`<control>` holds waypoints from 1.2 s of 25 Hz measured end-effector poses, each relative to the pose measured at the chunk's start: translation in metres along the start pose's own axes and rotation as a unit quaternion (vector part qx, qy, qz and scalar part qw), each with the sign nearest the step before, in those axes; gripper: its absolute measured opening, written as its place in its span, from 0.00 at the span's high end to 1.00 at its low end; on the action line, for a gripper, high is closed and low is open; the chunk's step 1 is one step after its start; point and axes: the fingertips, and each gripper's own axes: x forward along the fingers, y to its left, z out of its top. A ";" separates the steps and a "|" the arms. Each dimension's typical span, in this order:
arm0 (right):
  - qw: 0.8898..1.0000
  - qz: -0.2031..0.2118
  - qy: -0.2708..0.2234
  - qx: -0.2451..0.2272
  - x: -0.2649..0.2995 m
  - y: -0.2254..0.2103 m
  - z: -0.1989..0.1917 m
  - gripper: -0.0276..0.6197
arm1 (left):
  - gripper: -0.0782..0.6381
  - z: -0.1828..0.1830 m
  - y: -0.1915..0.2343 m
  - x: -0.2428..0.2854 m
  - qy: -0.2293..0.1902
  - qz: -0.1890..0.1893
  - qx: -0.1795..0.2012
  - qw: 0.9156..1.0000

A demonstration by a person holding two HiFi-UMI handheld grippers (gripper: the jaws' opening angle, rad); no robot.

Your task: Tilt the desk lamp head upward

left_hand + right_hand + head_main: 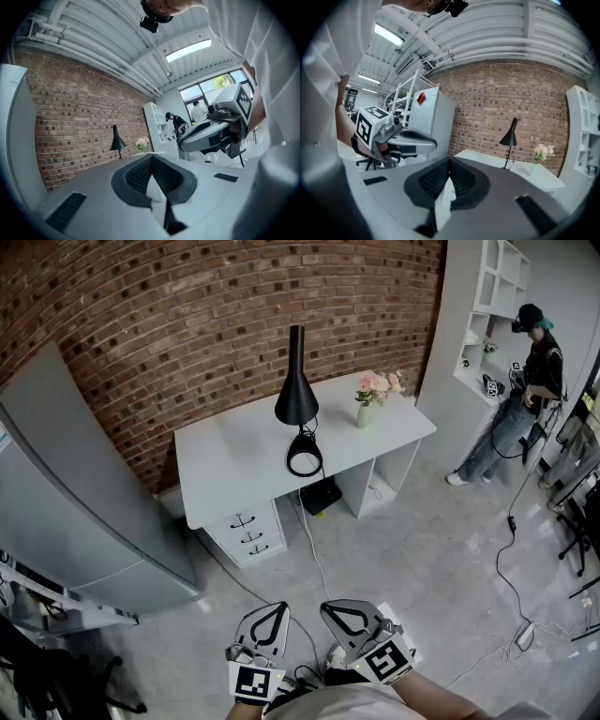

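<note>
A black desk lamp [296,399] stands on a white desk [234,460] against the brick wall, its cone shade pointing down above a ring base. It also shows small and far off in the left gripper view as the lamp [116,138] and in the right gripper view as the lamp [509,135]. My left gripper [274,613] and right gripper [339,613] are held low near my body, a good distance from the desk. Both are shut on nothing: the left gripper [151,158] and the right gripper [450,161] each have their jaws meeting at the tip.
A vase of pink flowers [375,392] stands on the desk's right part. A grey cabinet [75,502] is at the left, a white shelf unit [487,306] at the right with a person [525,381] beside it. Cables [506,559] lie on the floor.
</note>
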 end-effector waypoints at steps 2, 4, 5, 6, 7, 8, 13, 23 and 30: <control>1.000 0.000 0.001 0.000 0.000 0.000 0.001 0.93 | 0.88 0.001 0.001 -0.001 0.001 0.001 -0.001 1.000; 1.000 0.002 0.001 -0.002 0.001 0.002 0.001 0.93 | 0.88 0.001 0.002 -0.001 0.000 0.002 -0.002 1.000; 1.000 0.003 0.001 -0.002 0.002 0.002 0.001 0.93 | 0.88 0.002 0.003 -0.001 -0.001 0.002 -0.003 1.000; 1.000 0.005 0.001 -0.001 0.003 0.003 0.002 0.93 | 0.88 0.001 0.004 -0.001 -0.002 0.003 -0.006 1.000; 1.000 0.006 -0.001 0.000 0.004 0.003 0.002 0.93 | 0.88 0.001 0.005 -0.001 -0.003 0.004 -0.008 1.000; 1.000 0.006 -0.003 0.001 0.005 0.003 0.003 0.93 | 0.88 0.001 0.006 0.000 -0.003 0.005 -0.010 1.000; 1.000 0.005 -0.004 0.002 0.012 -0.005 0.002 0.93 | 0.88 -0.004 0.010 0.013 -0.005 0.002 -0.013 1.000; 1.000 -0.008 -0.017 0.002 0.015 -0.075 -0.011 0.93 | 0.88 -0.012 0.022 0.087 0.004 0.023 -0.053 0.998; 0.999 0.011 -0.028 -0.026 0.018 -0.111 -0.012 0.93 | 0.88 0.004 0.024 0.129 -0.004 0.037 -0.013 0.999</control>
